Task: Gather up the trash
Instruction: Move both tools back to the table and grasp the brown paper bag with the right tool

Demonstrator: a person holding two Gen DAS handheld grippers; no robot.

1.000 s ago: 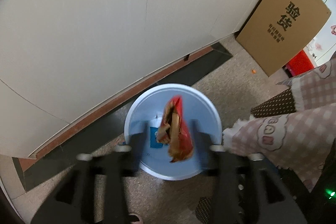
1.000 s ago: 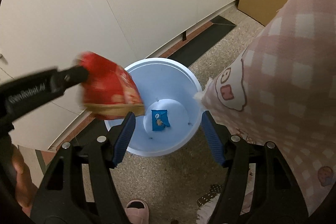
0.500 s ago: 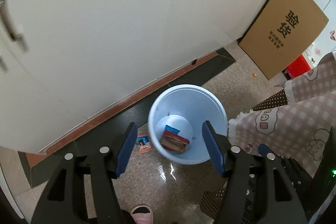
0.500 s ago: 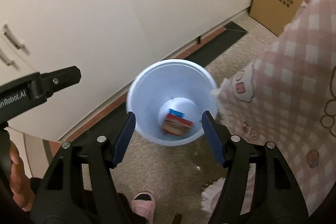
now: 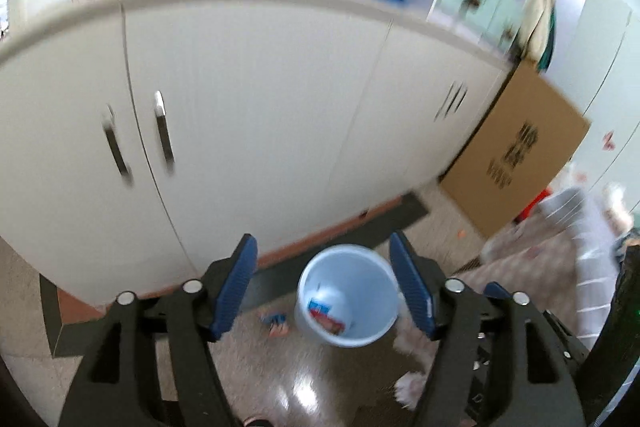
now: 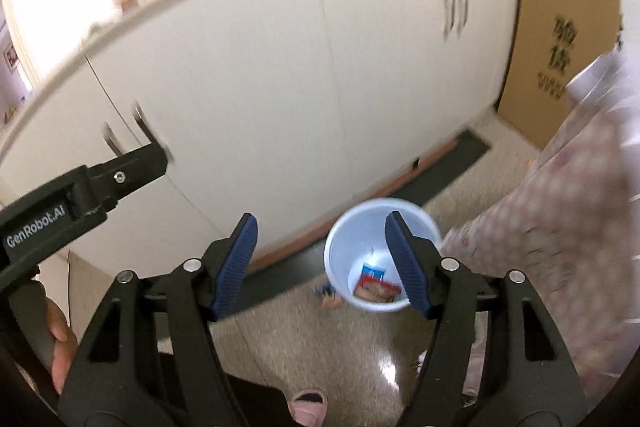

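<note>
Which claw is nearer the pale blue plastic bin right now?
Right, probably. Right claw hangs above the pale blue plastic bin, which looks larger there; left claw, opening and empty, hangs above it further left.

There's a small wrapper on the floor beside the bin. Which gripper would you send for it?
Probably the left gripper: the wrapper lies on the bin's left, nearer its open, empty fingers. The right gripper, equally empty, has the bin in its way.

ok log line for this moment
left tongs: opening, empty | right tongs: opening, empty | bin: wrappers inside | floor: one wrapper beside bin
</note>
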